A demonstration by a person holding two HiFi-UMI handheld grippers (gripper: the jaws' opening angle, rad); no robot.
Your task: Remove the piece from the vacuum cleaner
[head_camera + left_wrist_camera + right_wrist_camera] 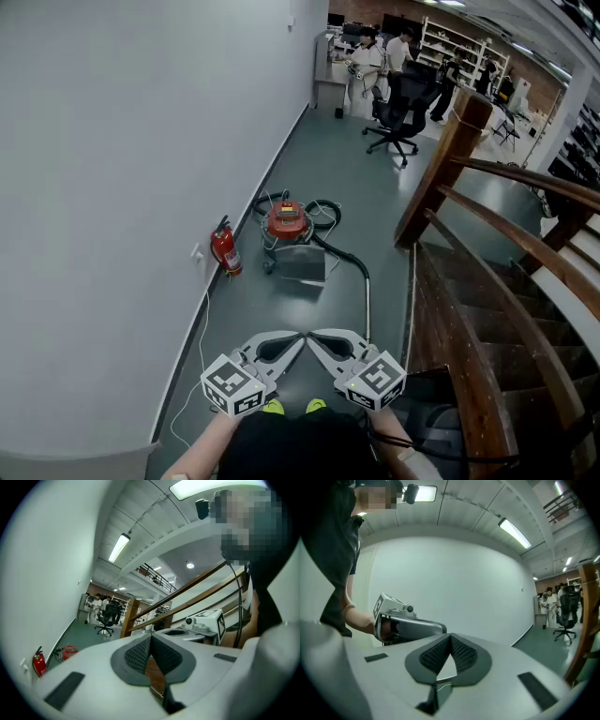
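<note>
The vacuum cleaner point(287, 225) stands on the grey floor a few steps ahead, near the white wall. It has a red round top and a grey base point(301, 263). Its black hose runs to a metal wand point(367, 296) lying toward me. It shows small and far off as the vacuum cleaner point(69, 651) in the left gripper view. My left gripper point(298, 340) and right gripper point(315, 338) are held side by side at waist height, tips nearly touching each other. Both are shut with nothing between the pads, as the left gripper point(151, 637) and right gripper point(451, 637) show in their own views.
A red fire extinguisher point(226, 249) stands against the wall left of the vacuum. A white cable point(202, 337) trails along the wall foot. A wooden staircase railing point(487, 216) descends on the right. A black office chair point(401, 101) and several people stand at the far end.
</note>
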